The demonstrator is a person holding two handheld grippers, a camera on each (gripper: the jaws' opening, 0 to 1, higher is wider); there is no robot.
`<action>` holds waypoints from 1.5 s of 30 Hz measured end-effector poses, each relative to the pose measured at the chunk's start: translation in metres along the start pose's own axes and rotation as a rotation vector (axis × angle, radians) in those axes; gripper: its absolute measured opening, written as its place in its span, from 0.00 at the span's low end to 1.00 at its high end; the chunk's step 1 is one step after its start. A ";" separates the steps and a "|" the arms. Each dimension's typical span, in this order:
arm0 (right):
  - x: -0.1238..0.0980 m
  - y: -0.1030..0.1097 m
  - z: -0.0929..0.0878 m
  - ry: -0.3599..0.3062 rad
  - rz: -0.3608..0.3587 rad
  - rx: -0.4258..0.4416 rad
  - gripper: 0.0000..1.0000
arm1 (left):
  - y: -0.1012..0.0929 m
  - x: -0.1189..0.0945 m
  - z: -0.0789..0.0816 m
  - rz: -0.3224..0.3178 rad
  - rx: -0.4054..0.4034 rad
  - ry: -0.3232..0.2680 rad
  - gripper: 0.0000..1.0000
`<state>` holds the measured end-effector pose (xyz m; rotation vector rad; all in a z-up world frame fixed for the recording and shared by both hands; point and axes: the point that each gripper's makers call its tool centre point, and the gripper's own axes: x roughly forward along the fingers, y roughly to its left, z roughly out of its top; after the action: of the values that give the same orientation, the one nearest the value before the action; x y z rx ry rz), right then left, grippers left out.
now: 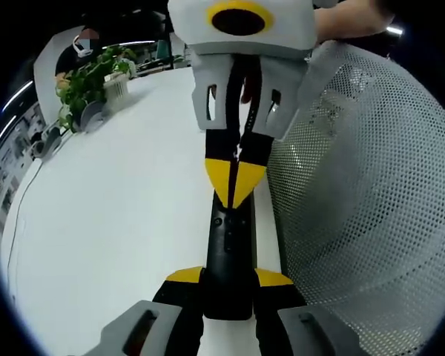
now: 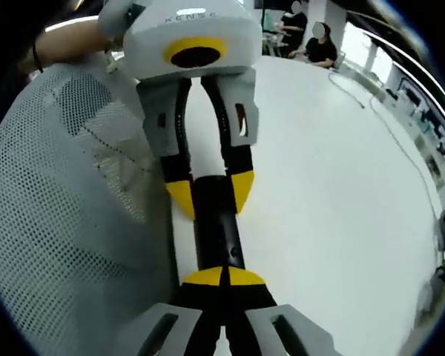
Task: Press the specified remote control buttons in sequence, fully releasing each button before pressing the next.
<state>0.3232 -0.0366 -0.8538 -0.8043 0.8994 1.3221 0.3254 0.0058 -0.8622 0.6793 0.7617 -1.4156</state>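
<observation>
My left gripper (image 1: 228, 285) clamps the near end of the black remote (image 1: 230, 245) on the white table (image 1: 111, 222). My right gripper (image 1: 236, 185), tips together, presses its face (beside the mesh basket (image 1: 371, 193)). Risk: lateral slip striking an adjacent button.

Bright, even overhead light washes out the white table (image 1: 119, 193), shadows faint, strong fisheye bending toward its edges, background beyond it soft.
</observation>
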 end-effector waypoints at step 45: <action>-0.008 -0.002 -0.017 0.020 -0.037 -0.011 0.00 | -0.001 0.000 0.000 -0.003 0.004 0.004 0.25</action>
<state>0.3239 -0.0554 -0.8548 -0.8403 0.8899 1.2896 0.3248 0.0060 -0.8621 0.6844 0.7632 -1.4197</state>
